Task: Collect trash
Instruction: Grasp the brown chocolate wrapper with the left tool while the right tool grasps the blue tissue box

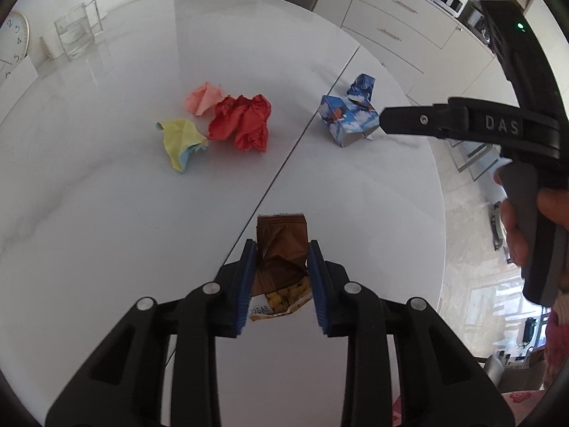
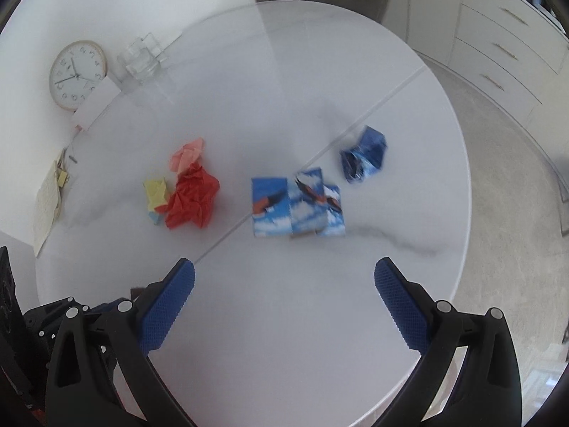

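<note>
Left claw (image 1: 282, 249) clamped on a brown snack wrapper (image 1: 281, 249), right claw (image 2: 284, 284) spread apart above the white table (image 2: 284, 320), crumpled red paper (image 2: 192, 201) and blue carton (image 2: 297, 208) ahead

Table top (image 1: 106, 213) reads to me as glossy white marble-look, smooth, reflecting the clear glass jar (image 1: 73, 33) at 10 o'clock. Red wad (image 1: 242, 122), pink wad (image 1: 204, 101) and yellow wad (image 1: 179, 140) look like matt crumpled paper. Brown wrapper (image 1: 281, 249) is creased, slightly shiny film. Left gripper (image 1: 281, 277): matt black plastic, ribbed blue pads (image 1: 245, 284), metal pins. Right gripper (image 2: 284, 306) pads (image 2: 170, 306) are knurled blue.
</note>
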{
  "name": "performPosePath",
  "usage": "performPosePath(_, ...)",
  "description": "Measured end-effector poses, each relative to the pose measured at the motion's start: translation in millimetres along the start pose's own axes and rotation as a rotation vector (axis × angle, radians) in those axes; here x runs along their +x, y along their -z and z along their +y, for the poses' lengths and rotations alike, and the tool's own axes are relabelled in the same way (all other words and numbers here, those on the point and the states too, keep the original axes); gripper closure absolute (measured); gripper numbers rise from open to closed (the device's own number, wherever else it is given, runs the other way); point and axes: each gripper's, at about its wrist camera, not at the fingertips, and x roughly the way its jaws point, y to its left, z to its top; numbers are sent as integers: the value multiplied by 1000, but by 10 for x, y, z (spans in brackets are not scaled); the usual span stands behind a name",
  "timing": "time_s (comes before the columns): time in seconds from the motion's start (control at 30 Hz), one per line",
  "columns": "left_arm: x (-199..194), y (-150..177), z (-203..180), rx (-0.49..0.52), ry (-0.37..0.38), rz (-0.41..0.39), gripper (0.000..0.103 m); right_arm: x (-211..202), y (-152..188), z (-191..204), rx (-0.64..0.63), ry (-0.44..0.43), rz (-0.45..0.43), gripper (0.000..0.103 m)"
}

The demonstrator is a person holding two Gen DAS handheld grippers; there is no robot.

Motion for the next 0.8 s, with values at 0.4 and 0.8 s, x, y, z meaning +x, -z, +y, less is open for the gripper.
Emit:
performPosePath(0.4, -19, 50, 212, -72, 19, 1, 74, 398, -276, 384, -874, 38, 299, 3)
performPosePath(0.8, -10, 58, 290, -117, -6, 3, 74, 895, -224, 641, -1123, 79, 464, 45)
